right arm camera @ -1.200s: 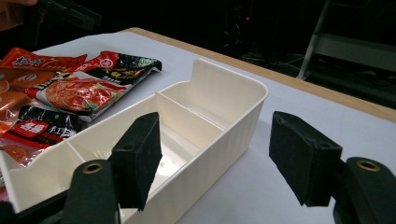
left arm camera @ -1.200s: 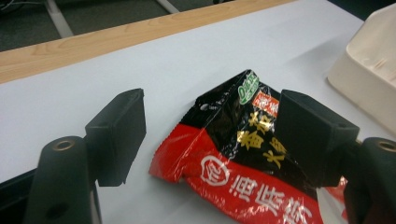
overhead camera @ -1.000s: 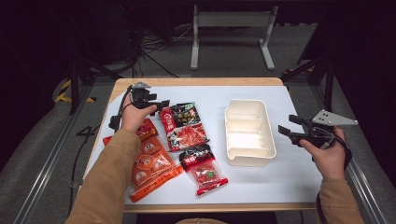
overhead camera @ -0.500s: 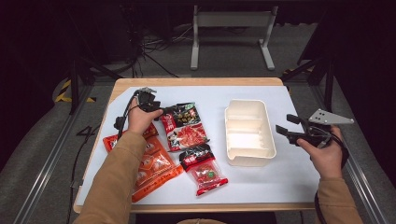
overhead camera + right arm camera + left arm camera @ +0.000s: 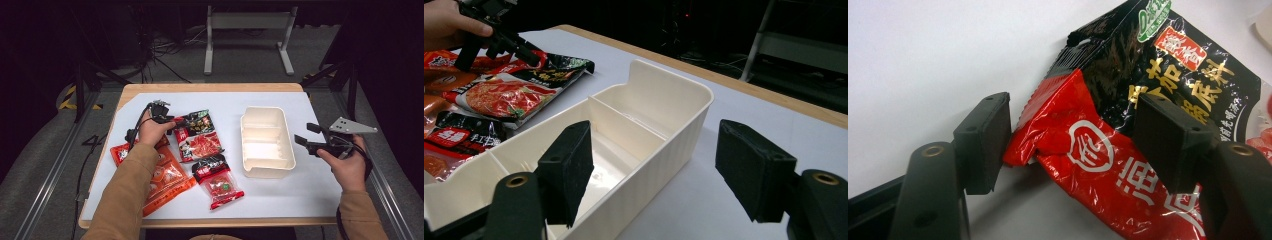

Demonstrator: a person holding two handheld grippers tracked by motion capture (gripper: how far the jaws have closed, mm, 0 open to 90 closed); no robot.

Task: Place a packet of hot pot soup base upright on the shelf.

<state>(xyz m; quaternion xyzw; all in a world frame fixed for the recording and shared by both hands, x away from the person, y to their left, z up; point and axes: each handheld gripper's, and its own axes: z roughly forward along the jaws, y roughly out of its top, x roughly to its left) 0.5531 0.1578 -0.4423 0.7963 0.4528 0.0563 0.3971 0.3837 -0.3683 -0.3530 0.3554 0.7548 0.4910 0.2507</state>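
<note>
My left gripper (image 5: 174, 122) is low over the pile of snack packets at the table's left. In the left gripper view my left gripper (image 5: 1073, 135) stands open, its jaws just closing around the corner of a red sachet (image 5: 1083, 160) overlapped by a black sachet (image 5: 1168, 65). I cannot tell whether the pads touch them. My right gripper (image 5: 306, 133) hovers open and empty just right of a cream three-compartment box (image 5: 267, 142). In the right gripper view my right gripper (image 5: 659, 165) looks along the empty box (image 5: 664, 110).
Several more packets lie on the white mat (image 5: 295, 200): a red noodle packet (image 5: 200, 145), a red-and-black one (image 5: 217, 180) and orange ones (image 5: 167, 177) under the left forearm. Wooden table edges frame the mat; metal stands rise behind.
My left gripper has come down and slightly right onto the packets, and its jaws have narrowed a little. My right gripper has stayed beside the box.
</note>
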